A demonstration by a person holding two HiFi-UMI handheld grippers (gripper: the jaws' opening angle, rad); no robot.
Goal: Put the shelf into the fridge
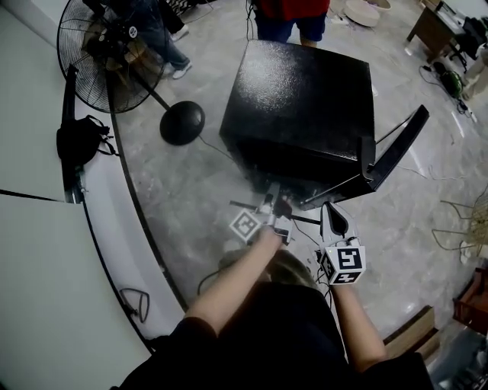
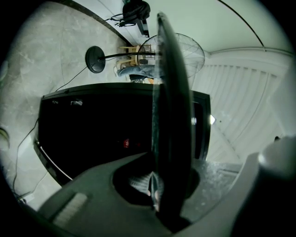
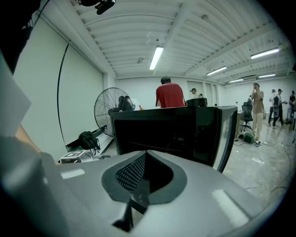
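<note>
A black mini fridge (image 1: 297, 99) stands on the floor in front of me, its door (image 1: 396, 148) swung open to the right. In the left gripper view its dark open front (image 2: 92, 134) fills the middle. The shelf (image 2: 171, 115), a thin dark-edged pane, shows edge-on there, running away from the jaws toward the fridge. My left gripper (image 1: 273, 207) (image 2: 157, 185) is shut on its near edge. In the head view the shelf (image 1: 305, 219) shows only as thin dark lines just short of the fridge opening. My right gripper (image 1: 329, 209) (image 3: 138, 185) hovers beside it, shut, with nothing between its jaws, facing the fridge (image 3: 162, 134).
A large floor fan (image 1: 103, 49) with a round base (image 1: 181, 123) stands at the left. A black bag (image 1: 76, 141) lies by the curved white wall (image 1: 46, 289). A person in a red top (image 1: 290, 15) stands behind the fridge. Cables trail across the floor at the right.
</note>
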